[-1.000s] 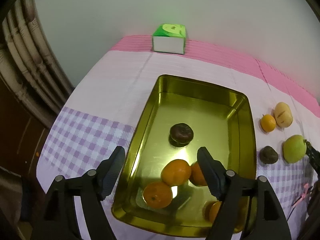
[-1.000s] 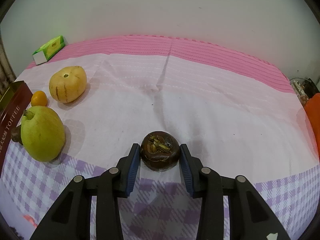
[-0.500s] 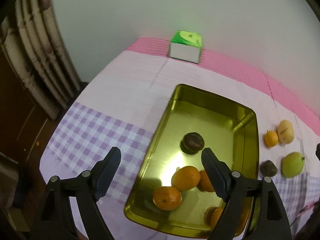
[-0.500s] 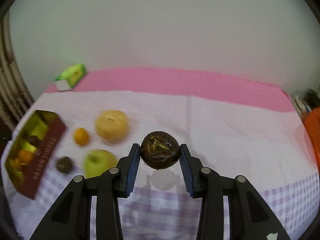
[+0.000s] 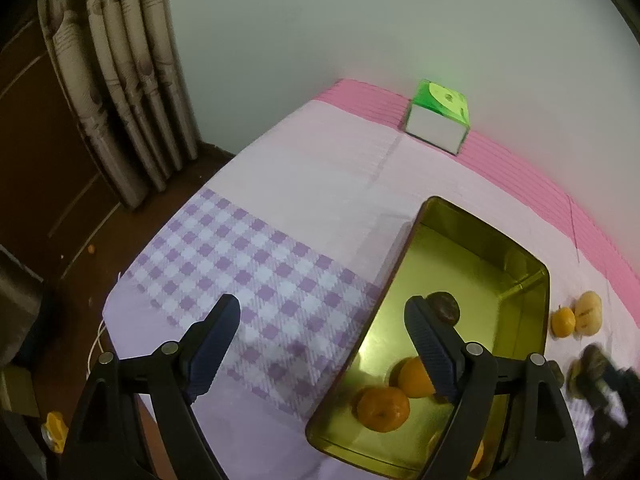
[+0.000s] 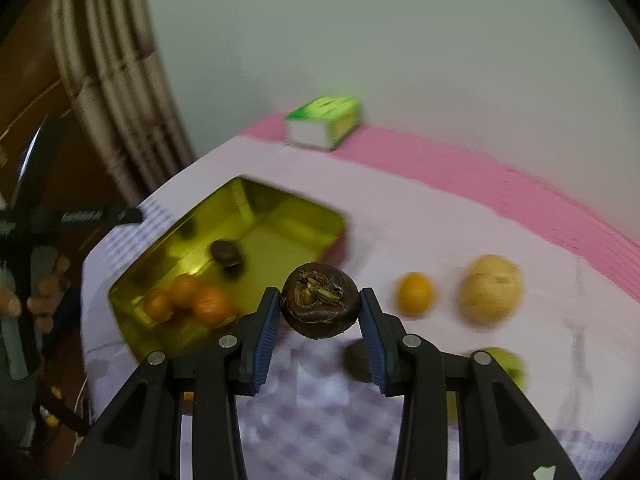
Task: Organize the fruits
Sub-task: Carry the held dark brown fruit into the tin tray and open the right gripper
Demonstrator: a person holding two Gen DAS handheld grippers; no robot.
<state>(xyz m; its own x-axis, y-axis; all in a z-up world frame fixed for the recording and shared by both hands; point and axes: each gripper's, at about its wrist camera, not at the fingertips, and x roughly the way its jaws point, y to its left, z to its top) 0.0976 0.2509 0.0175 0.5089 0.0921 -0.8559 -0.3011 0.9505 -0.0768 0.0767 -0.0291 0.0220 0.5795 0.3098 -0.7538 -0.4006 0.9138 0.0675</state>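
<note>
My right gripper [image 6: 319,296] is shut on a dark brown round fruit [image 6: 319,308], held in the air just right of the golden tin [image 6: 288,196]. Inside the tin lie several oranges [image 6: 208,304] and another dark fruit [image 6: 226,252]. On the cloth to the right sit a small orange [image 6: 414,294], a pale yellow fruit [image 6: 490,290], a green pear [image 6: 508,364] and a dark fruit [image 6: 358,358]. My left gripper [image 5: 322,306] is open and holds nothing, above the checked cloth at the left rim of the tin [image 5: 480,236].
A green and white tissue box [image 5: 438,118] stands at the back against the wall. A curtain [image 5: 120,80] hangs past the table's left edge, with dark floor below. A hand [image 6: 44,300] holding the left gripper shows at the far left.
The right gripper lifted the dark fruit off the cloth and carried it left towards the tin. The left gripper slid left off the tin and its jaws widened.
</note>
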